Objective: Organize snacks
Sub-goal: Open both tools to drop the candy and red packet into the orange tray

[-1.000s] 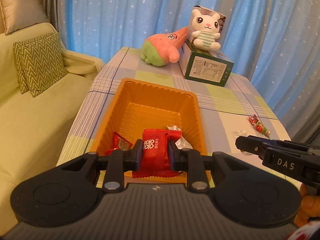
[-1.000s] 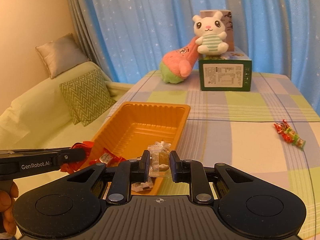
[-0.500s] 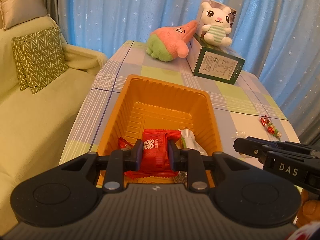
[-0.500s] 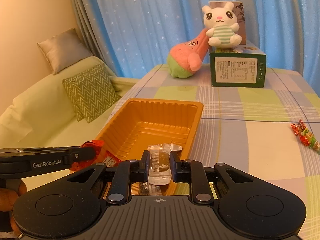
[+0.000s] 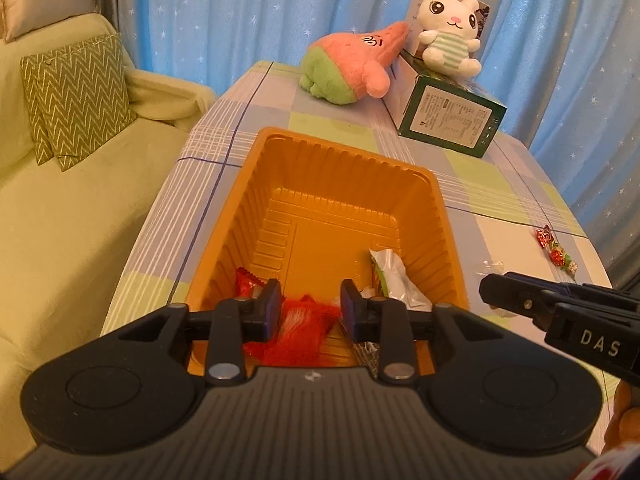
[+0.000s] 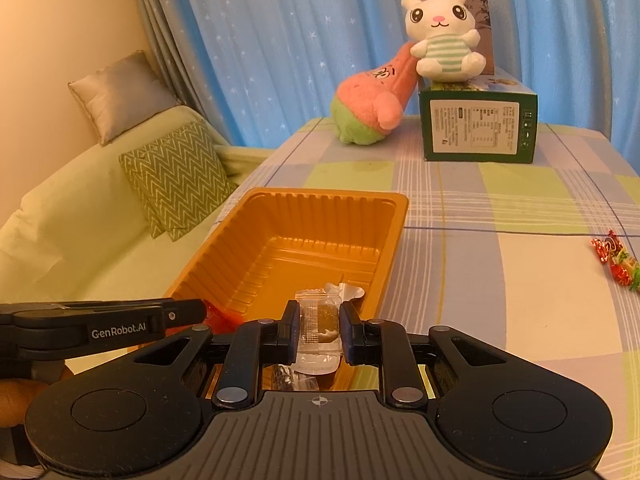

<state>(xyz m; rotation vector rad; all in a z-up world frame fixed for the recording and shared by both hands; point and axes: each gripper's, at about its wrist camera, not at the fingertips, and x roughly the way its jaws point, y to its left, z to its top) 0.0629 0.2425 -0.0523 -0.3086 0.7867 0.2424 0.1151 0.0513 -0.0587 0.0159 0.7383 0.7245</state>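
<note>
An orange plastic tray [image 5: 340, 168] stands on the checked tablecloth; it also shows in the right wrist view [image 6: 320, 204]. My left gripper [image 5: 308, 314] is open over the tray's near end, and a red snack packet [image 5: 298, 334], blurred, drops below its jaws. A small red candy [image 5: 248, 282] and a white-green packet [image 5: 390, 270] lie in the tray. My right gripper [image 6: 320, 330] is shut on a clear-wrapped snack [image 6: 320, 324] over the tray's near right corner. The right gripper shows in the left wrist view [image 5: 560, 312].
Wrapped candies [image 6: 616, 264] lie on the table at the right, also in the left view [image 5: 556, 252]. A green box [image 6: 478, 124], a white plush rabbit [image 6: 442, 36] and a pink plush [image 6: 372, 104] stand at the back. A sofa with cushions [image 5: 76, 96] is at the left.
My left gripper has opened and let go of the red packet, which falls into the tray. Both grippers moved forward over the tray. The right gripper stays shut on its snack.
</note>
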